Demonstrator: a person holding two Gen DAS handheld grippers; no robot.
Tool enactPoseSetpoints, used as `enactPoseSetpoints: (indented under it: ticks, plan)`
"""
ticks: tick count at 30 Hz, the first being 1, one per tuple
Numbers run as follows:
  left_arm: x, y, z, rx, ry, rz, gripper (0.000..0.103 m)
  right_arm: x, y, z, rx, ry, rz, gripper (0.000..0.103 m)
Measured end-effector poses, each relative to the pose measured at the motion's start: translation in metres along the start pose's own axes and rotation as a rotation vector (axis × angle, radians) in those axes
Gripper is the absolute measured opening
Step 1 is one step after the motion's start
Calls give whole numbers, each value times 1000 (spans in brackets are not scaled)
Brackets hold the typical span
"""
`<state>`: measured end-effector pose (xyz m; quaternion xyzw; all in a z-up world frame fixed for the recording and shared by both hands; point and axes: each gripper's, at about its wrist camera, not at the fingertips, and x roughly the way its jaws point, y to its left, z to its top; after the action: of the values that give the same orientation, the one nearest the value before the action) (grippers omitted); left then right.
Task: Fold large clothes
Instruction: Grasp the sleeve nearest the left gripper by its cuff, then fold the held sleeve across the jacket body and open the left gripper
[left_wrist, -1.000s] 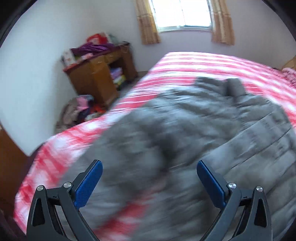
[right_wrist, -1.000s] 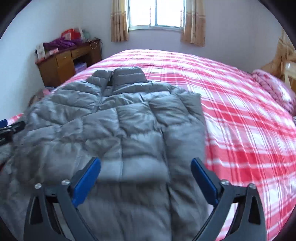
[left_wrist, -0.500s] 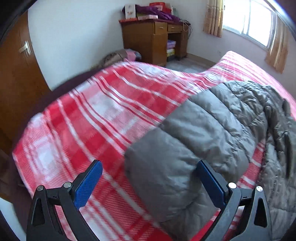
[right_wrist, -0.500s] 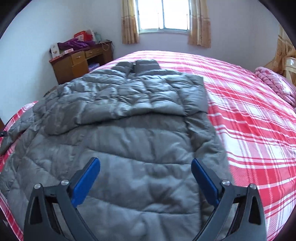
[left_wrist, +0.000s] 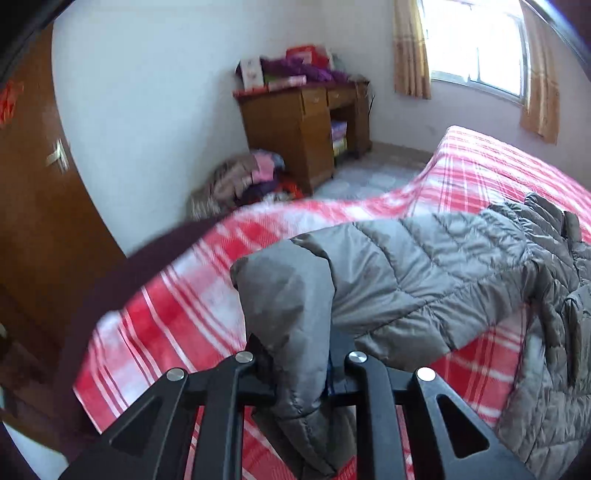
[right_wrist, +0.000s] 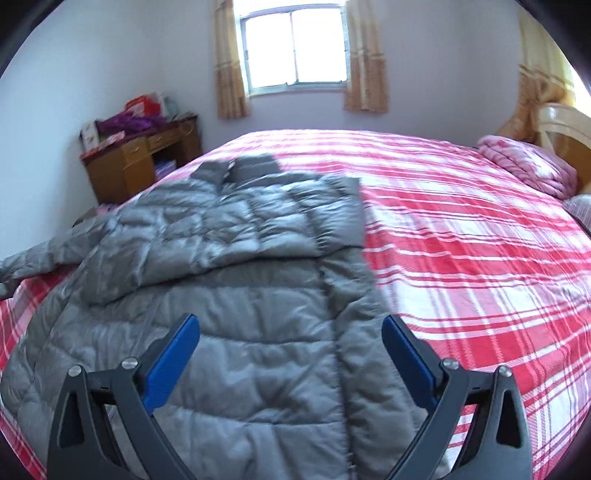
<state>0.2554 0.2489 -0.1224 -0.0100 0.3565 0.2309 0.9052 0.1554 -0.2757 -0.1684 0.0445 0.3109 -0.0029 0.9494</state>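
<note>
A grey quilted puffer jacket (right_wrist: 236, 295) lies spread on the red and white plaid bed (right_wrist: 461, 258), collar toward the window. One sleeve is folded across its chest; the other sleeve (left_wrist: 406, 280) stretches out to the left. My left gripper (left_wrist: 301, 354) is shut on the cuff end of that sleeve and holds it lifted off the bed. My right gripper (right_wrist: 290, 354) is open and empty, hovering above the jacket's lower front near the hem.
A wooden desk (right_wrist: 140, 166) piled with things stands by the far wall left of the bed, with a heap of clothes (left_wrist: 247, 181) on the floor beside it. A wooden door (left_wrist: 40, 206) is at left. A pink quilt (right_wrist: 528, 166) lies by the headboard.
My left gripper swung to the jacket's left sleeve, closed on its cuff and raised it. My right gripper drew back toward the hem and stayed open.
</note>
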Motion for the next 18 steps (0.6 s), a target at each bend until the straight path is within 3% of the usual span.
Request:
enactPoseSetpoints:
  ticks: [3,7,11,18]
  plan:
    - [-22,-22,16,40,-75,2,17,1,-10,4,29,-9,3,101]
    - [-63,-80,32,95,-162,-94,16,1,-16,4,33,-19,6,101]
    - [-111,-163,35,212,-244,-217,16,0,-25,2,48,-24,1,101]
    - [-153,-296,15,368,-274,-403,16,-7,-50,-1,93,-32,-13,101]
